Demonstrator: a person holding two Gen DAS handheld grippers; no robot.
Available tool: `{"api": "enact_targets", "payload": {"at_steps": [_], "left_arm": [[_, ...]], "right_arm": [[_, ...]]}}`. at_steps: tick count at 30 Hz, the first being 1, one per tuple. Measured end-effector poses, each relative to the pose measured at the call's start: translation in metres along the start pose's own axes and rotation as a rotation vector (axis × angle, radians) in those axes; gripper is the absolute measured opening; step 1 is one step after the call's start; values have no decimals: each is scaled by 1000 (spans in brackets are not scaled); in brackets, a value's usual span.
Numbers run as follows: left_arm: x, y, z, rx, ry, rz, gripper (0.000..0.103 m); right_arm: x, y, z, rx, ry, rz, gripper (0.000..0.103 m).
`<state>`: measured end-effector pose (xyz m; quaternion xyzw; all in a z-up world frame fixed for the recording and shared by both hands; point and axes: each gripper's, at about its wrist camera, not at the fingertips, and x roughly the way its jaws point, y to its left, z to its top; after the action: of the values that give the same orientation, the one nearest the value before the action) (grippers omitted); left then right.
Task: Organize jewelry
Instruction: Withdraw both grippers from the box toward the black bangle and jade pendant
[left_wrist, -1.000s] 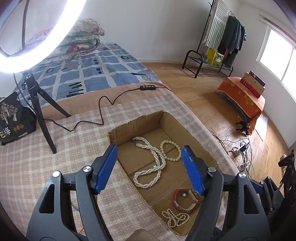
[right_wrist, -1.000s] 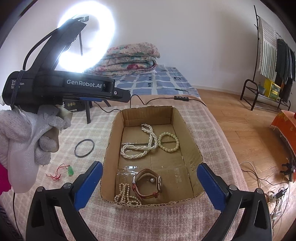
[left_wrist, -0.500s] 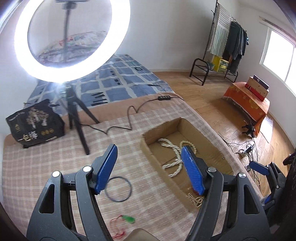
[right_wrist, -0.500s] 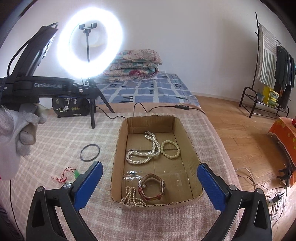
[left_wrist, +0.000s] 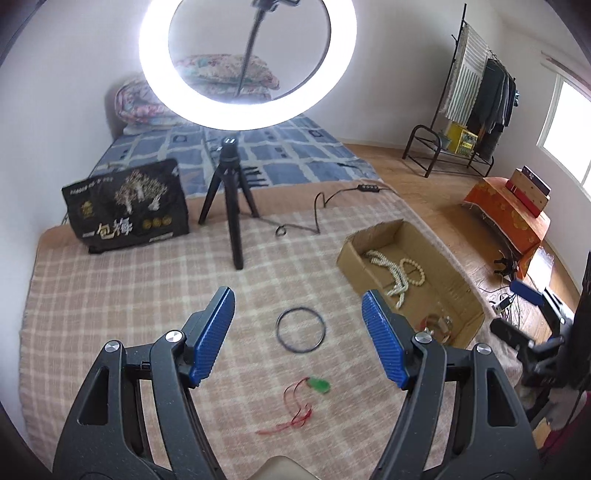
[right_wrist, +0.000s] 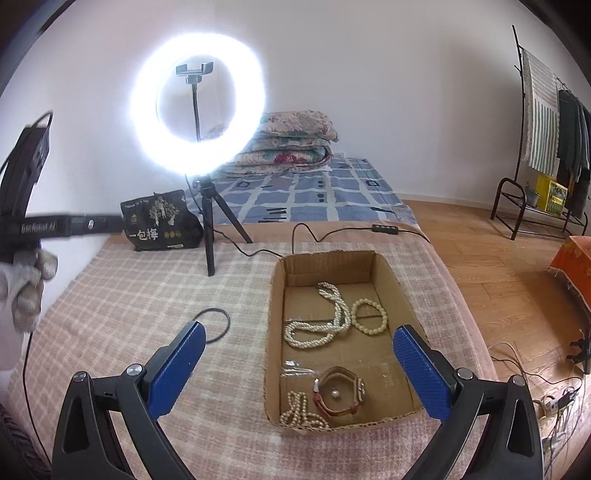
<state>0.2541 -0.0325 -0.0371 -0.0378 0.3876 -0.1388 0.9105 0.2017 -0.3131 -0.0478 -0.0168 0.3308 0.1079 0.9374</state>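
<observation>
A cardboard box (right_wrist: 275, 295) lies on the checked blanket and shows in the left wrist view (left_wrist: 351, 254) too. It holds a long pearl necklace (right_wrist: 325, 325), a bead bracelet (right_wrist: 369, 316), a brown watch (right_wrist: 340, 395) and a small pearl string (right_wrist: 301, 415). A black ring bangle (left_wrist: 301, 329) and a green pendant on red cord (left_wrist: 318, 384) lie on the blanket left of the box. My left gripper (left_wrist: 298, 332) is open and empty, above the bangle. My right gripper (right_wrist: 295, 369) is open and empty, over the box's near left wall.
A lit ring light on a black tripod (left_wrist: 231, 206) stands behind the bangle, its cable (left_wrist: 317, 210) trailing across the blanket. A black printed bag (left_wrist: 127, 206) stands at the back left. The bed edge drops to a wooden floor (right_wrist: 517, 280) on the right.
My left gripper has swung left, from over the box to over the bangle and pendant. My right gripper has pulled back slightly. Both stay open.
</observation>
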Motion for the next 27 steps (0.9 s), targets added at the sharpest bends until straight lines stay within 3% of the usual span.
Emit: {"api": "enact_targets", "payload": {"at_steps": [6, 13, 16, 18, 25, 27], "left_arm": [[7, 29, -16, -26, 34, 28, 74], [38, 50, -24, -53, 96, 20, 74], [58, 53, -28, -56, 139, 2, 73], [68, 51, -29, -47, 163, -6, 65], [110, 42, -29, -34, 249, -44, 51], [119, 41, -30, -34, 263, -51, 51]], "right_arm": [[9, 19, 1, -19, 6, 73, 102], [25, 54, -8, -104, 39, 169, 87], [32, 69, -14, -140, 60, 211, 80], [40, 80, -21, -169, 83, 232, 75], [79, 118, -51, -300, 227, 305, 44], [87, 126, -57, -345, 251, 304, 41]]}}
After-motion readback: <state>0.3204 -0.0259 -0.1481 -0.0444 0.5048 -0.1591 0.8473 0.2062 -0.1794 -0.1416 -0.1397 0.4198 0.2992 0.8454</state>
